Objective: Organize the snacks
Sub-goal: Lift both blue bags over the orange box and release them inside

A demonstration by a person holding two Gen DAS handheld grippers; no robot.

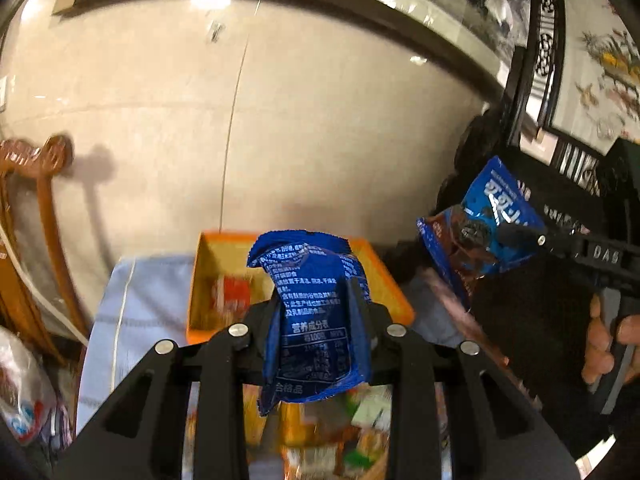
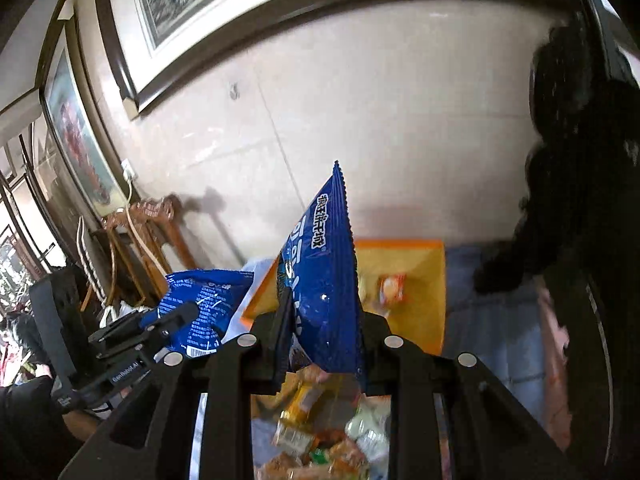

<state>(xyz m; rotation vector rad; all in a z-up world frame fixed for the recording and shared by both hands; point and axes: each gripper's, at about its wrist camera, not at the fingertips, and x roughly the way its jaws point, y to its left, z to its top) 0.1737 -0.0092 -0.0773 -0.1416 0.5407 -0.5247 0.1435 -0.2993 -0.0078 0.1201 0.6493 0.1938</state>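
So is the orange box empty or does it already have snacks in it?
Not empty. The orange box holds at least one small red-orange packet on its floor; the blue packets hide part of the inside.

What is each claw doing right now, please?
Left claw: closed on a blue snack packet.
Right claw: closed on another blue snack packet.

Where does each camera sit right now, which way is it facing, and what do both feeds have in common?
Left wrist: sits on the left gripper, looking forward and down over the orange box; its fingers pinch a blue snack packet; a hand shows at right.
Right wrist: sits on the right gripper, facing the same wall; its fingers pinch another blue packet; a dark sleeve shows at lower left.
Shared: the orange box, the loose snack pile, and each view catches the other gripper with its packet.
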